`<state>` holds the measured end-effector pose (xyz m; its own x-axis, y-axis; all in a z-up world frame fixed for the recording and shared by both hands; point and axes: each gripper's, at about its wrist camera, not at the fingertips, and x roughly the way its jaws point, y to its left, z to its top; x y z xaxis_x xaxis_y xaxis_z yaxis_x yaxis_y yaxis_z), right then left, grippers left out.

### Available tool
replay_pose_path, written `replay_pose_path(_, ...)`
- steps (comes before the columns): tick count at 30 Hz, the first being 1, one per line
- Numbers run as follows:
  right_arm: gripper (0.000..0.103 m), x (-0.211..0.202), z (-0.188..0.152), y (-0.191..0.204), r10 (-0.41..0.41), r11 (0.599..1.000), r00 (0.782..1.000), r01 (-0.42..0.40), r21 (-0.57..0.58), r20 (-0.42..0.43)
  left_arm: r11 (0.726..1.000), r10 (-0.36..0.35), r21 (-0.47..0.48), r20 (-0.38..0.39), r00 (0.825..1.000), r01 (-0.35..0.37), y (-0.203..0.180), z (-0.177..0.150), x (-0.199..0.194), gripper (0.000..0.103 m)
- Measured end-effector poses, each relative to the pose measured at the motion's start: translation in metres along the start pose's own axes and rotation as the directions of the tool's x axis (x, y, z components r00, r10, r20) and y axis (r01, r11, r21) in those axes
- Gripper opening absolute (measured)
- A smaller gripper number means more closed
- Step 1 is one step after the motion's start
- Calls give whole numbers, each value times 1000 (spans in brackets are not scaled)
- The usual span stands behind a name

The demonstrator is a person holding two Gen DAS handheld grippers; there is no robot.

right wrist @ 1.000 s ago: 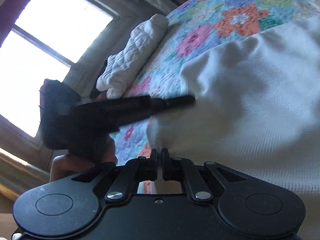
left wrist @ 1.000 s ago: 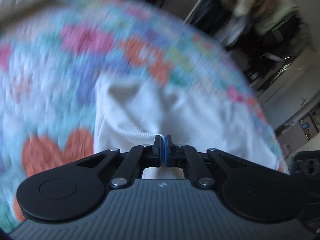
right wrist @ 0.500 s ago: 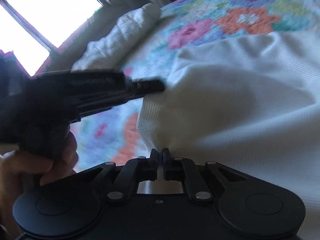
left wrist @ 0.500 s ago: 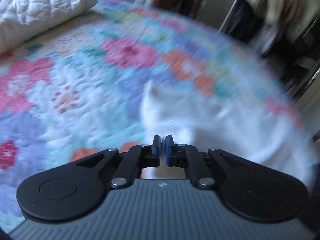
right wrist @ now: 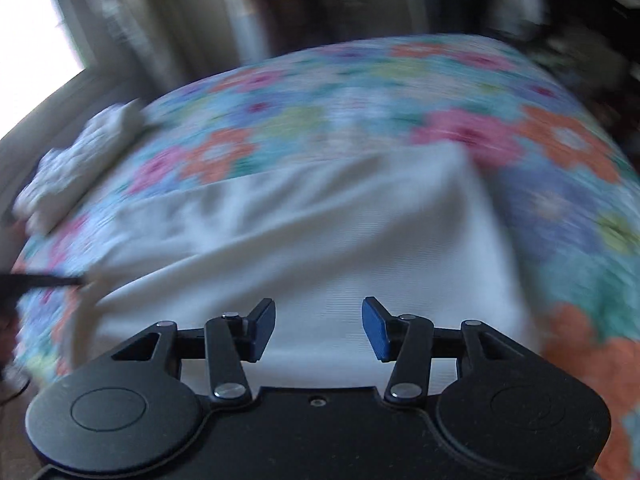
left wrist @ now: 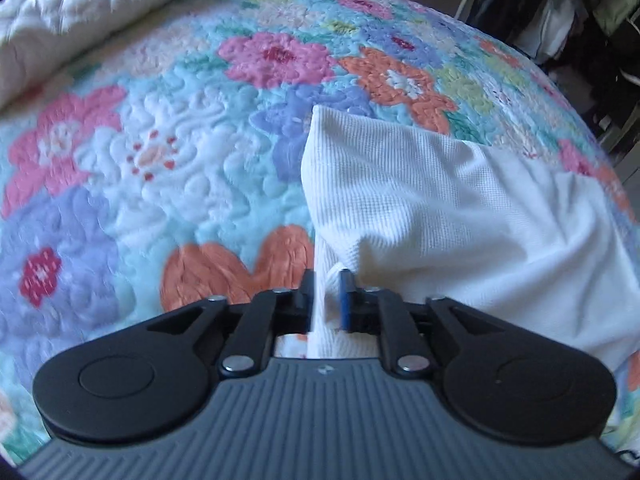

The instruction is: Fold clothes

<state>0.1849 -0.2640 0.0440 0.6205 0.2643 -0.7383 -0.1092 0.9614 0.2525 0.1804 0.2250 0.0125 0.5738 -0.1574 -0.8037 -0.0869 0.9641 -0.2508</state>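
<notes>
A white waffle-knit garment (left wrist: 440, 208) lies folded over on the flowered quilt (left wrist: 160, 160). My left gripper (left wrist: 327, 292) is low at the garment's near left corner. Its jaws are opening, and a loose bunch of the white cloth still stands between the pads. In the right wrist view, which is blurred by motion, the same garment (right wrist: 320, 240) spreads across the quilt (right wrist: 560, 220). My right gripper (right wrist: 319, 328) hovers over its near part, jaws opening wide with nothing between them. The left gripper's dark tip (right wrist: 40, 281) shows at the garment's far left corner.
A white quilted pillow (left wrist: 80, 12) lies along the bed's far left side, also in the right wrist view (right wrist: 80, 160). Hanging clothes and dark furniture (left wrist: 580, 0) stand beyond the bed's far right. A bright window (right wrist: 32, 20) is at the left.
Both grippers were shut on the garment's edge. The right one has let go, opened wide and swung away across the bed. The left one has parted its jaws and sunk a little.
</notes>
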Motion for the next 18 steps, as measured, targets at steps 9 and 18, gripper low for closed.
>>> replay_pose_path(9, 71, 25, -15, -49, -215, 976, 946, 203, -75, -242, 999, -2, 54, -91, 996, 7, -14, -18, -9, 48)
replay_pose_path(18, 5, -13, -3, -53, -85, 996, 993, 82, -40, -78, 987, 66, 157, -129, 989, -45, -37, -36, -8, 7)
